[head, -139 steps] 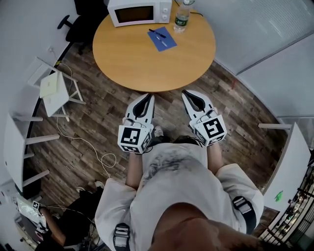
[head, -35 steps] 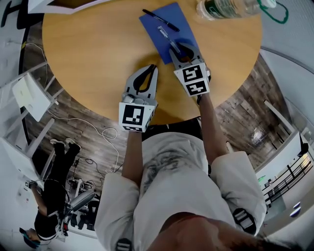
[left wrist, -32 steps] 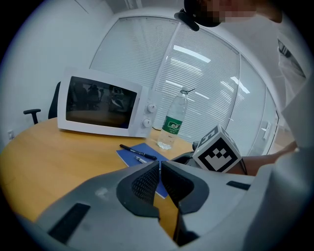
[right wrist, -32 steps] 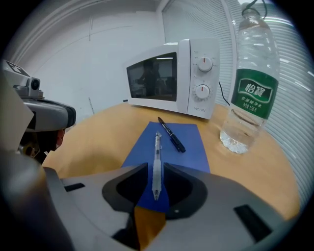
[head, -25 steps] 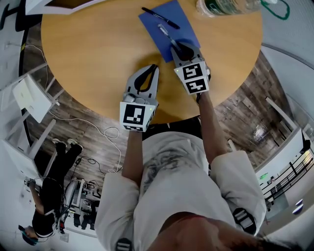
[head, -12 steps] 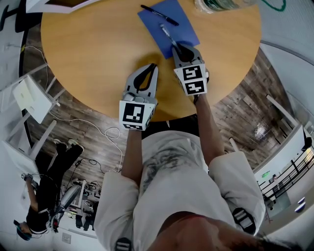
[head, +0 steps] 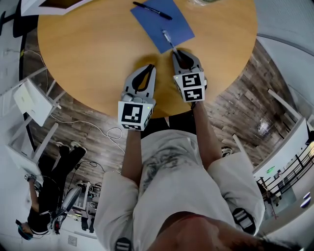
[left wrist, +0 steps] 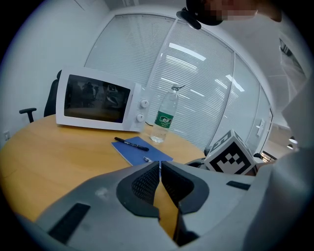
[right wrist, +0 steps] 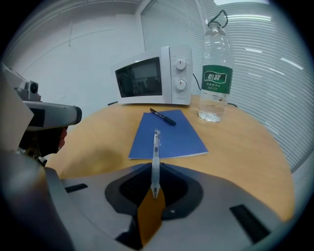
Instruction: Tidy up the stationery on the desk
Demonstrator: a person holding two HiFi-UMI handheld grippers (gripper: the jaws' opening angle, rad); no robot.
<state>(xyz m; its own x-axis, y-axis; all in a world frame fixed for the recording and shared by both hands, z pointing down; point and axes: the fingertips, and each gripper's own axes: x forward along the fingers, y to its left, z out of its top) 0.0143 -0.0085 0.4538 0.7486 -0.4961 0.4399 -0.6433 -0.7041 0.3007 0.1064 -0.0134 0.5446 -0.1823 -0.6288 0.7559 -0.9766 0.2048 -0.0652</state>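
Observation:
My right gripper (head: pixel 176 51) (right wrist: pixel 153 171) is shut on a clear silver pen (head: pixel 168 38) (right wrist: pixel 155 157); its jaws have just been closing with that pen between them. The pen sticks out forward, its far end over the near edge of a blue notebook (head: pixel 162 23) (right wrist: pixel 169 135) (left wrist: pixel 142 151). A black pen (head: pixel 152 11) (right wrist: pixel 163 116) (left wrist: pixel 131 143) lies across the notebook's far part. My left gripper (head: pixel 150 67) (left wrist: pixel 160 165) is shut on nothing, beside the right one, over the round wooden table (head: pixel 88 49) near its front edge.
A white microwave (left wrist: pixel 98 100) (right wrist: pixel 154 81) and a water bottle (left wrist: pixel 164 117) (right wrist: pixel 216 73) stand at the table's far side. A small white side table (head: pixel 32 98) and a cable (head: pixel 110 132) are on the wooden floor to the left, where a person (head: pixel 49 196) sits.
My right gripper has pulled back toward the table's near edge, drawing the clear pen off the middle of the notebook. The left gripper has shifted slightly.

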